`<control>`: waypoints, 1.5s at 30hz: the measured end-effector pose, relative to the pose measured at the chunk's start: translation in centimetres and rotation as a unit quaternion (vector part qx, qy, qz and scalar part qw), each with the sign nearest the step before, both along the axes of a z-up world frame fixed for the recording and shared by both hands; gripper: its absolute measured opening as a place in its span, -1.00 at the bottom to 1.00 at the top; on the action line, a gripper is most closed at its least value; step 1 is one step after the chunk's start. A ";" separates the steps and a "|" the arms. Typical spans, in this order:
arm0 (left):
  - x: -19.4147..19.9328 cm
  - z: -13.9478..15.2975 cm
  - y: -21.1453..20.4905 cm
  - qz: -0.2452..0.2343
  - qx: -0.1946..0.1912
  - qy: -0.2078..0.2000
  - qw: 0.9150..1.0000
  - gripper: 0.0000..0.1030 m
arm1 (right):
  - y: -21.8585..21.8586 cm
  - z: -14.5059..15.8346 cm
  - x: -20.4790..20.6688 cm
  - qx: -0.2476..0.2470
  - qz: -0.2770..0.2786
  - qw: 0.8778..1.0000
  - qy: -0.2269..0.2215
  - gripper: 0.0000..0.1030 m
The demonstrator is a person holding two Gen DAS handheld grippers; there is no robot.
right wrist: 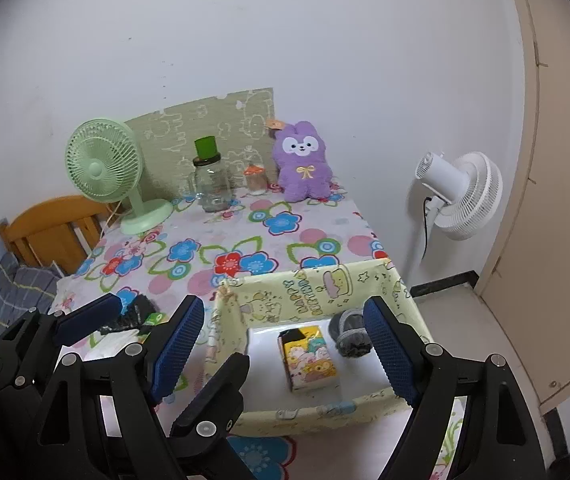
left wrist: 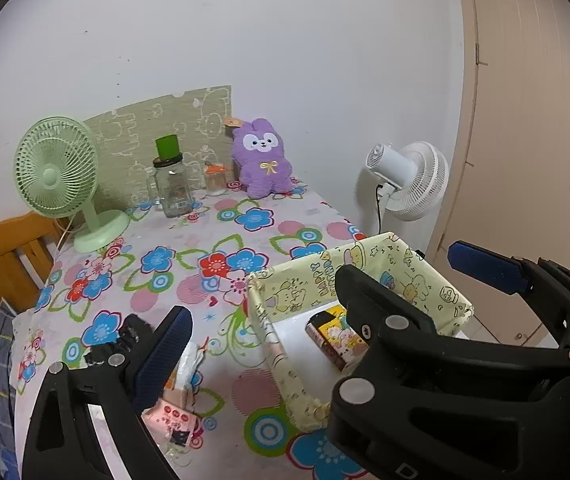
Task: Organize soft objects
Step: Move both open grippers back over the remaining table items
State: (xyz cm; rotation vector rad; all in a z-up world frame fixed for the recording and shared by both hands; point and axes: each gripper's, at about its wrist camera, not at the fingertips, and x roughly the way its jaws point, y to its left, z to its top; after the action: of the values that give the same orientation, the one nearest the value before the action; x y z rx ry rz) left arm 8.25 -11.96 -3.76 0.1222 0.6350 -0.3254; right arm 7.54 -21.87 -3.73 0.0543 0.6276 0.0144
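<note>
1. At the left edge of the desk, loose soft things wait unsorted: a black bundle, a white packet, and a pink packet nearer the front.
2. The left gripper hangs over that pile with its jaws wide apart and nothing between them.
3. The yellow box sits at the front right of the desk. Inside lie a cartoon tissue pack and a grey rolled sock, so part of the sorting looks done.
4. The right gripper hovers over the box, jaws wide open and empty.
5. At the back against the wall, the purple plush rabbit sits upright, well apart from the box; it probably remains to be moved too.
</note>
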 end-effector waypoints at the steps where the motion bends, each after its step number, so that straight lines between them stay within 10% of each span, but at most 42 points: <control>1: -0.2 0.0 0.2 0.001 0.000 -0.001 1.000 0.91 | 0.3 0.0 -0.2 0.000 0.001 1.000 -0.001 0.64; 45: -0.7 -6.7 11.3 0.098 0.006 0.044 0.994 0.92 | 11.3 -7.1 1.0 0.005 0.118 0.992 0.042 0.64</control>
State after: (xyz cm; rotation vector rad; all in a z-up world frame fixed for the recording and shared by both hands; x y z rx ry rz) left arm 7.55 -0.63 -10.49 0.0557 0.7294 -0.1372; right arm 8.59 -10.58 -10.88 -0.0108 0.7160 0.2455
